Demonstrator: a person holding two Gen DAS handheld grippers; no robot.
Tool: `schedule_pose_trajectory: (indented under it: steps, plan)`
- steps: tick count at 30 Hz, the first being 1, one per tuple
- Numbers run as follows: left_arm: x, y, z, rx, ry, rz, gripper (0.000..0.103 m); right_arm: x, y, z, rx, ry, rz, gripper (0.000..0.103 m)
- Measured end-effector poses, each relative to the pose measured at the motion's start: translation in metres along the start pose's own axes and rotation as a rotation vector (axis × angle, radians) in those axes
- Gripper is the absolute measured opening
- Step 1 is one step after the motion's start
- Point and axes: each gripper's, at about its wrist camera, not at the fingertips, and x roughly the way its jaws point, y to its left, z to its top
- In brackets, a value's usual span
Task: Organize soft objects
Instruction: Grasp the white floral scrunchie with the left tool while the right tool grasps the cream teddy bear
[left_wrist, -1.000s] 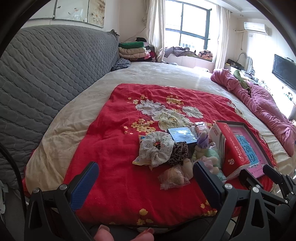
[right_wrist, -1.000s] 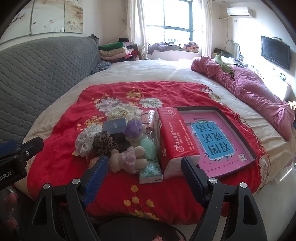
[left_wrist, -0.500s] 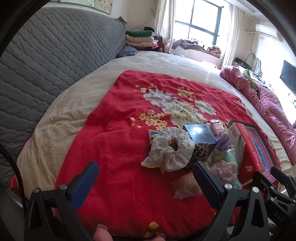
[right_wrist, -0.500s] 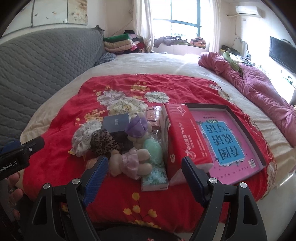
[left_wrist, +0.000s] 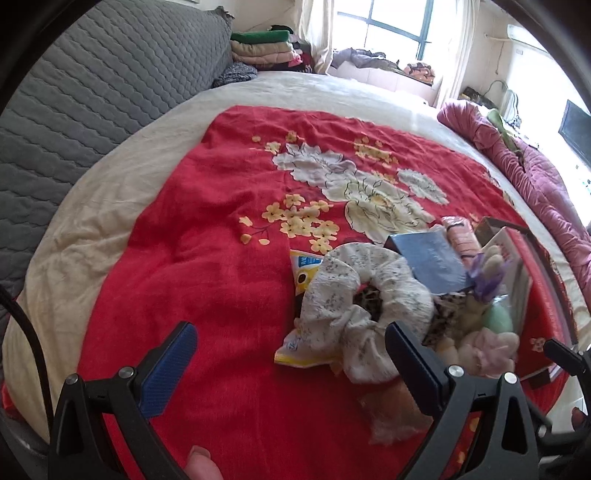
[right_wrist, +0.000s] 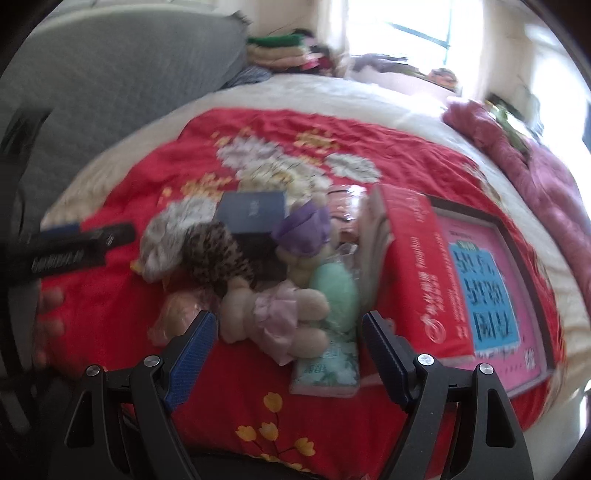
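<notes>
- the left gripper (left_wrist: 290, 354) hangs low over a red floral blanket (left_wrist: 221, 266), its fingers spread wide and holding nothing; the blue pad of one finger (left_wrist: 168, 373) faces inward.
- the right gripper (right_wrist: 286, 345) is likewise spread and empty, with a cream plush doll in a lilac dress (right_wrist: 275, 317) lying just ahead between its fingertips; this view is blurred.
- a white floral scrunchie (left_wrist: 362, 295) lies just in front of the left gripper's right-hand finger, on top of a yellow packet (left_wrist: 306, 266).
- beside the doll sit a leopard-print scrunchie (right_wrist: 218, 254), a pale green plush piece (right_wrist: 334, 295) and a small tissue pack (right_wrist: 327, 369), all heaped close together.
- a clear-wrapped soft toy (left_wrist: 391, 406) rests at the near edge of the pile.
- behind them a dark blue box (right_wrist: 253, 212) touches a second doll in a purple hat (right_wrist: 304, 229).
- a red tissue box (right_wrist: 421, 258) leans against a pink framed board (right_wrist: 484, 273) to the right.
- farther off, a grey quilted headboard (left_wrist: 92, 99), folded blankets (left_wrist: 262, 48) and a crumpled magenta quilt (left_wrist: 528, 173).
</notes>
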Motion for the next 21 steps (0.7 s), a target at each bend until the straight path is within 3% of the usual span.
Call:
schedule_pose_trajectory:
  steps: [13, 17, 21]
  plan:
    - [0.039, 0.011, 0.002, -0.091, 0.100, -0.092, 0.100, 0.038, 0.033, -0.008, -0.413, 0.021, -0.049, 0.082]
    - [0.044, 0.011, 0.004, -0.098, 0.106, -0.107, 0.086, 0.046, 0.039, -0.016, -0.507, 0.023, -0.075, 0.082]
    - [0.049, 0.005, 0.006, -0.070, 0.119, -0.148, 0.066, 0.054, 0.043, -0.019, -0.566, 0.013, -0.094, 0.082]
